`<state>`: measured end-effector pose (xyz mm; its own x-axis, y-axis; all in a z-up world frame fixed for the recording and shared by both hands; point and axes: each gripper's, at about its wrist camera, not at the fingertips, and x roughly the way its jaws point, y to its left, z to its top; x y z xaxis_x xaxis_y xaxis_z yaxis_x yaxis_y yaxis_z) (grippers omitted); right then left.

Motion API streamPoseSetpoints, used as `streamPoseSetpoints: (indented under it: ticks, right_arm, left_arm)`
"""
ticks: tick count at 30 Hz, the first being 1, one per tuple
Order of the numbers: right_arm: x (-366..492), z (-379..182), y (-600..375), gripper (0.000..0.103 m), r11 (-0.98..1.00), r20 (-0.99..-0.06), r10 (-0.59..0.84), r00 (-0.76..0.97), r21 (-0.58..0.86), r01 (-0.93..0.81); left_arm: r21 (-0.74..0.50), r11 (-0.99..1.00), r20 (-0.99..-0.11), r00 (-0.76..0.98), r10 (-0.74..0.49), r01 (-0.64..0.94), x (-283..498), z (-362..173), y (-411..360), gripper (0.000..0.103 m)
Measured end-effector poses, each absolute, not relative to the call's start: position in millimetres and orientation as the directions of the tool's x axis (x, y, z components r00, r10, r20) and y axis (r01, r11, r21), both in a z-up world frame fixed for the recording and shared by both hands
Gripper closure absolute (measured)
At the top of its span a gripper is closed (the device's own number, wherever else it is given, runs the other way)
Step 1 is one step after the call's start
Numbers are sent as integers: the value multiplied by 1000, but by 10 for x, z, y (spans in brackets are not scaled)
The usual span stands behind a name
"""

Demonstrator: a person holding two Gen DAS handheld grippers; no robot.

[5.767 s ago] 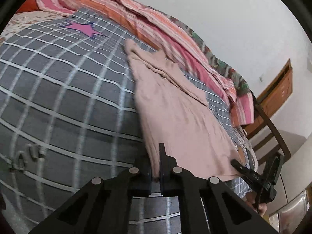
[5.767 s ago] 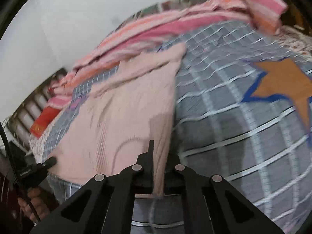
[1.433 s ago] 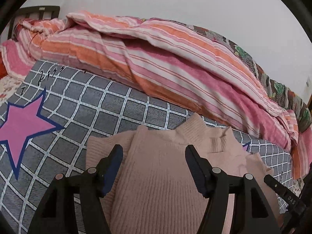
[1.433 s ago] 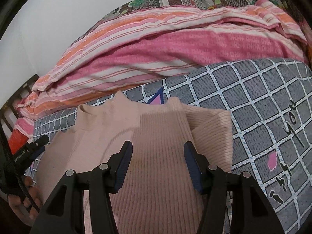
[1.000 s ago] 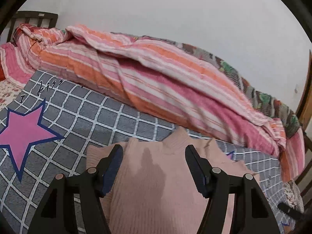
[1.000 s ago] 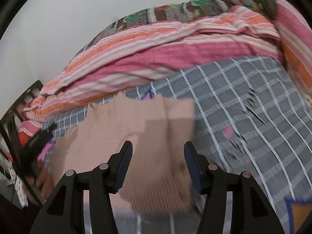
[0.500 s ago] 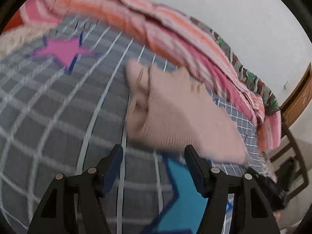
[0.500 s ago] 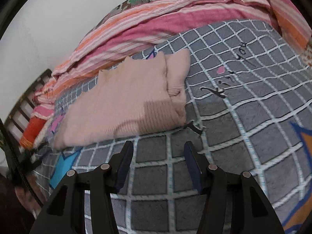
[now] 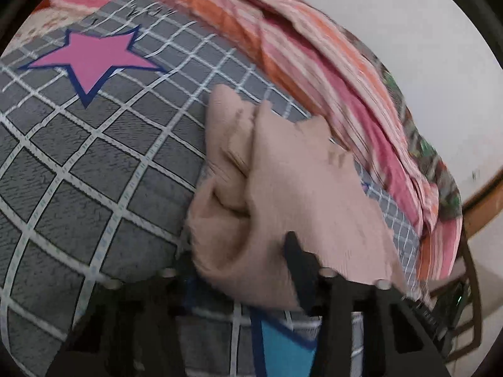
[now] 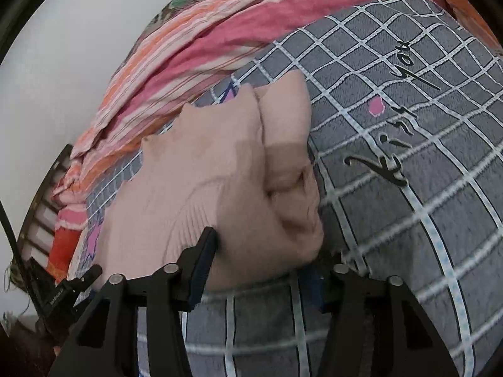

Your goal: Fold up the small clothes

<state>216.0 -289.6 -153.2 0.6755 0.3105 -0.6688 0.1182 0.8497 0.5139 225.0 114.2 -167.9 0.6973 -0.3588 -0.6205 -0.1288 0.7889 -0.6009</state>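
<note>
From the left wrist, the pink knit top (image 9: 301, 194) lay folded on the grey checked bedspread (image 9: 94, 169), below the striped quilt (image 9: 314, 72) heaped along the wall. The left gripper (image 9: 245, 267) had its near hem bunched between its fingers; the jaws had just been closing, narrowed on the cloth (blur hid whether the pads truly pinched). Such a low hold on the corner probably served to lift the hem for another fold. Only this view showed the pink star (image 9: 91, 58).

From the right wrist, the right gripper (image 10: 267, 270) straddled the opposite near corner, its jaws likewise just closing around the cloth, though firm contact could not be told. This view alone showed the black lettering (image 10: 389, 119) and the left gripper's body at the edge.
</note>
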Motion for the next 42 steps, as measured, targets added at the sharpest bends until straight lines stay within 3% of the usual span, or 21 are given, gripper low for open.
streamPoseSetpoints:
  ticks: [1,2,4,9,22,27,30,33,37,42]
  right_arm:
    - [2202,-1539,-2890,73,852,-674,304,674,508,124]
    - [2228,-1560,-2887,92,845,-666,330,669,524,105]
    - [2237,-1597,-2919,94,818,-642,383,664,569,78]
    - [1978,-1407,-2947,95,799,-589,407,698,600,39]
    - [852,-1289,-3088,94,835,-616,379,691,549,32]
    - [796,-1149,-3047,72,921,-662,239,710,386,50]
    - [792,-973,-2985,70,950,-632,152,760,304,63]
    - [924,-844,-2801,70,964,-617,138,775,262,37]
    - [1223,-893,-2346,70,963,-627,225,746,259,-73]
    - [1714,-1195,-1711,70,960,-726,280,628,225,-168]
  left_arm:
    - [-624,767,-628,681,-377,-151,2297,-1715,1187,88]
    - [-653,741,-622,669,-408,-156,2317,-1747,1230,91]
    - [-704,691,-588,680,-438,-164,2270,-1756,1320,92]
    - [-656,746,-596,688,-415,-119,1993,-1586,1276,93]
    - [-585,811,-588,696,-412,-14,972,-1564,1156,91]
    - [-497,866,-631,709,-316,-56,1086,-1527,1238,60]
    - [-491,870,-609,735,-300,-51,1200,-1490,1370,47]
    - [-494,868,-595,750,-289,-57,1392,-1441,1531,45]
    - [-467,882,-607,748,-267,-64,1669,-1420,1642,43]
    - [-415,907,-621,751,-224,-73,1956,-1468,1741,43]
